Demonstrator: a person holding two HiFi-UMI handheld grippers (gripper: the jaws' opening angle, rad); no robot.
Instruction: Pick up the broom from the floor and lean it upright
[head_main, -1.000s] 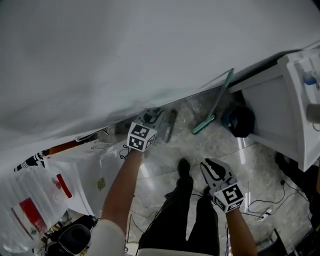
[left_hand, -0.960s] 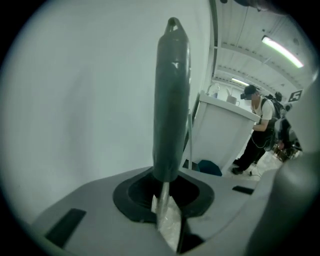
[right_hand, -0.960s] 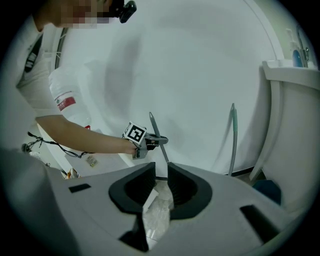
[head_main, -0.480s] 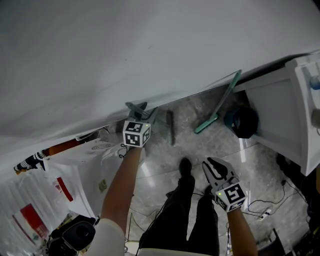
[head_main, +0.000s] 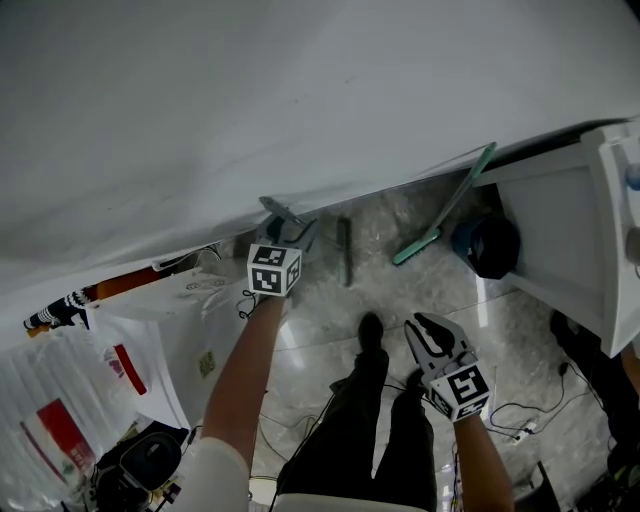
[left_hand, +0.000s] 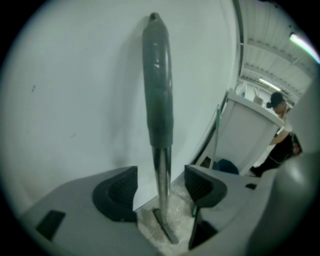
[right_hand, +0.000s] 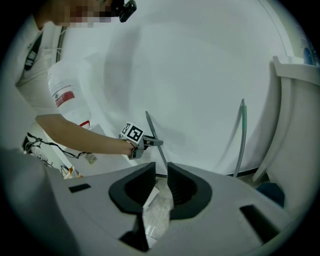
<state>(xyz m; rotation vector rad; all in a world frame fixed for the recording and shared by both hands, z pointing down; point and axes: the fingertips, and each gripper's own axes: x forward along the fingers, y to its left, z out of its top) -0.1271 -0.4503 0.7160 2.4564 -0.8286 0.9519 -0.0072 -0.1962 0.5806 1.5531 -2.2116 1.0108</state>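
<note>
Left claw (left_hand: 161, 186): spread — jaws have just been opening, touching nothing.
Broom (left_hand: 158, 105): upright between those jaws, rising toward 12 o'clock — leaning on the wall (left_hand: 65, 75), head on the floor (left_hand: 150, 231).
Right claw (right_hand: 159, 186): slightly parted, empty.

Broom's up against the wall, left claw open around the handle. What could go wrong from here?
1. The left claw has just been opening its jaws, and the broom stands between them, touching neither pad. Pulling out sideways rather than straight back could knock it over.
2. Its lower end rests on a glossy floor and its top against a smooth wall, so it might slide out and fall.
</note>
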